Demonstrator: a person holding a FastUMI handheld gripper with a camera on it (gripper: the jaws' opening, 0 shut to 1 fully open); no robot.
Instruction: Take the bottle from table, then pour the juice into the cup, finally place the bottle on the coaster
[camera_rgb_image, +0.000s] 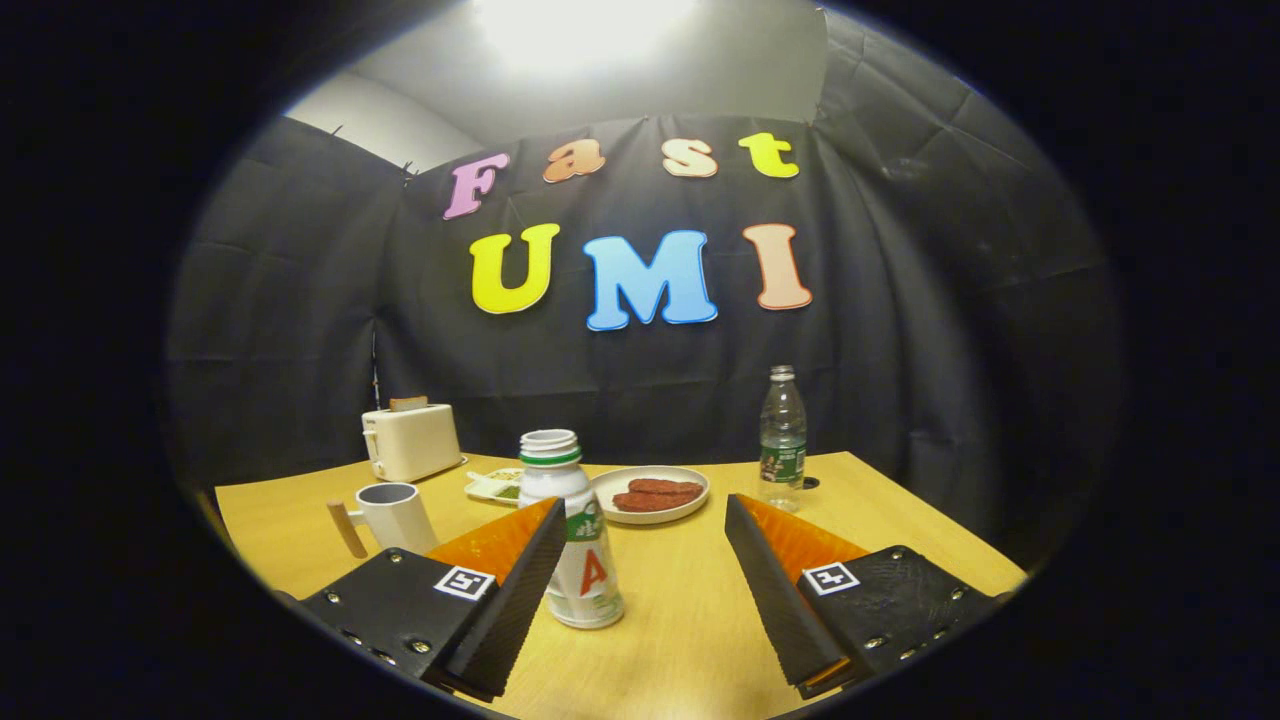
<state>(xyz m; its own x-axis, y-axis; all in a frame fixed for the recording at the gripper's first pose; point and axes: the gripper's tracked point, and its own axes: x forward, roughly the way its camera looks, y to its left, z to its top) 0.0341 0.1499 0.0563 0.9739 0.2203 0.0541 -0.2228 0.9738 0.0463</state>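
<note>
A white juice bottle (575, 545) with a green neck band and no cap stands upright on the wooden table (690, 640). It is just ahead of my left finger (520, 590), which overlaps its left side. My gripper (645, 515) is open, with a wide gap between the fingers and only the bottle's right part inside that gap. A white cup (395, 515) with a wooden handle stands to the left of the bottle, beyond the left finger. I cannot make out a coaster, apart from a small dark disc (810, 483) by the water bottle.
A white toaster (412, 440) stands at the table's far left. A plate with sausages (650, 493) and a small dish (497, 485) lie behind the juice bottle. A clear water bottle (782, 435) stands at the far right, beyond the right finger.
</note>
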